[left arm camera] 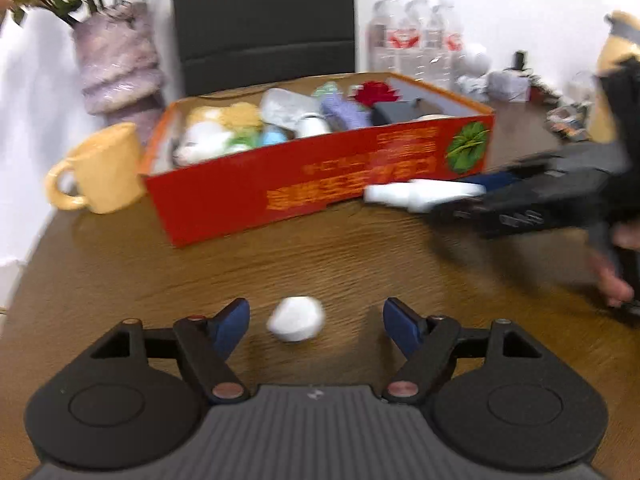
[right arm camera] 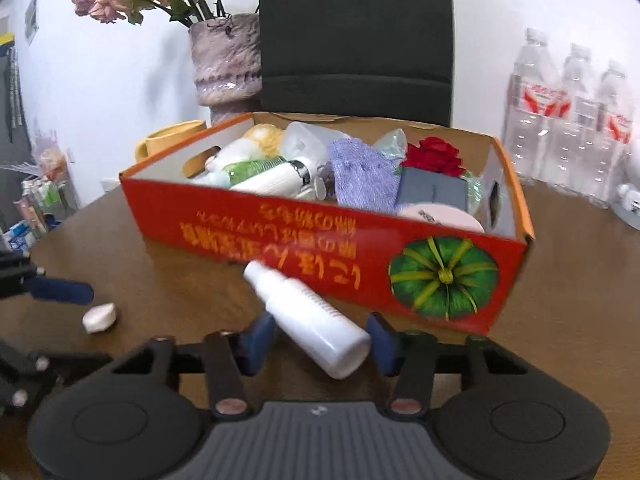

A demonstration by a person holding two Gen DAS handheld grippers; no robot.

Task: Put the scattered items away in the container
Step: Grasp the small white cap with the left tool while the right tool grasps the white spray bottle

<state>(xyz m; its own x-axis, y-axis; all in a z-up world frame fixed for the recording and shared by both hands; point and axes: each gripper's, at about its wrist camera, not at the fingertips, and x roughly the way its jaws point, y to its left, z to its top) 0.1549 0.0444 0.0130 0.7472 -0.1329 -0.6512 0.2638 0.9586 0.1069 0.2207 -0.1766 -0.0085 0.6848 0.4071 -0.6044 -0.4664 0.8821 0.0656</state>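
Note:
A red cardboard box, filled with several items, stands on the brown wooden table. A small white lump lies on the table between the fingers of my left gripper, which is open around it. A white spray bottle lies tilted between the fingers of my right gripper, just in front of the box. The right jaws stand wide and do not press the bottle. The left gripper's blue finger shows at the left of the right wrist view.
A yellow mug and a purple vase with dried roses stand left of the box. A dark chair back is behind it. Water bottles and small clutter sit at the back right.

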